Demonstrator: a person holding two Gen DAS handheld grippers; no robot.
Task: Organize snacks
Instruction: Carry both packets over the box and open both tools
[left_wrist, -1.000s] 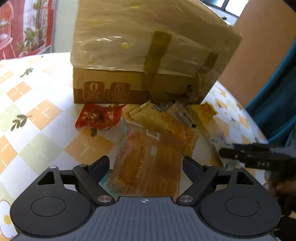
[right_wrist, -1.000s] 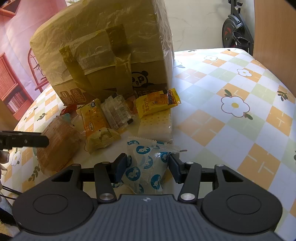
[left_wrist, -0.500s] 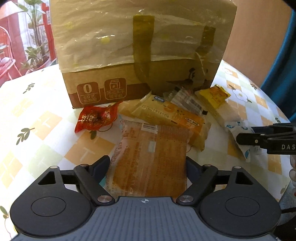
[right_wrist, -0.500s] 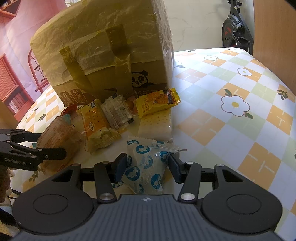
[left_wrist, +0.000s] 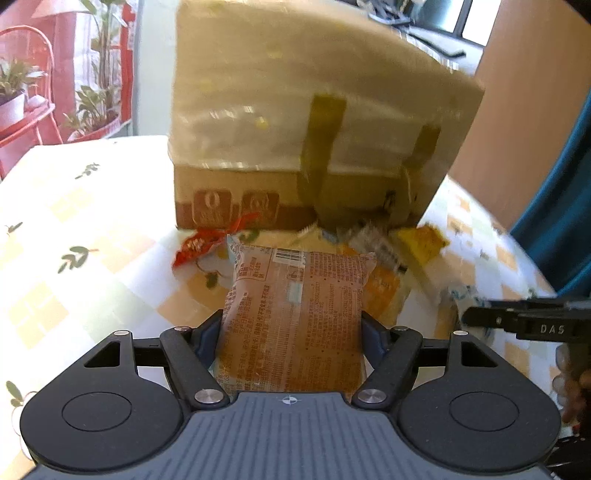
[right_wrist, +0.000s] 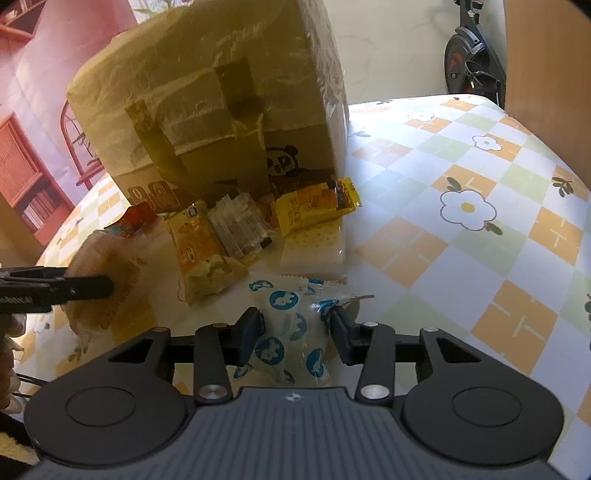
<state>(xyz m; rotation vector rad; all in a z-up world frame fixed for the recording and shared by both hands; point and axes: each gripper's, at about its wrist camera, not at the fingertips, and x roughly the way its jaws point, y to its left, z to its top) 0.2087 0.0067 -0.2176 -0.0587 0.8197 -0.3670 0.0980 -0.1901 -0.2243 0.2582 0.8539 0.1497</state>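
Observation:
My left gripper (left_wrist: 291, 328) is shut on a large orange-brown snack packet (left_wrist: 295, 314) and holds it lifted above the table. My right gripper (right_wrist: 297, 330) is shut on a clear packet with blue prints (right_wrist: 291, 332) near the table surface. A tall brown paper bag (left_wrist: 314, 129) stands behind the pile; it also shows in the right wrist view (right_wrist: 221, 110). Loose snacks lie at its foot: a red packet (left_wrist: 199, 243), an orange packet (right_wrist: 195, 236), a clear wrapped one (right_wrist: 240, 229), a yellow bar (right_wrist: 314, 210) and a white cracker pack (right_wrist: 314, 247).
The table has a checked flower-pattern cloth (right_wrist: 480, 229). A wooden panel (left_wrist: 524, 110) stands at the right, a red plant rack (left_wrist: 33, 92) at the far left. An exercise bike (right_wrist: 472, 66) stands beyond the table.
My left gripper has closed on the orange-brown packet and raised it off the table. My right gripper has closed tighter on the blue-print packet and lifted it slightly.

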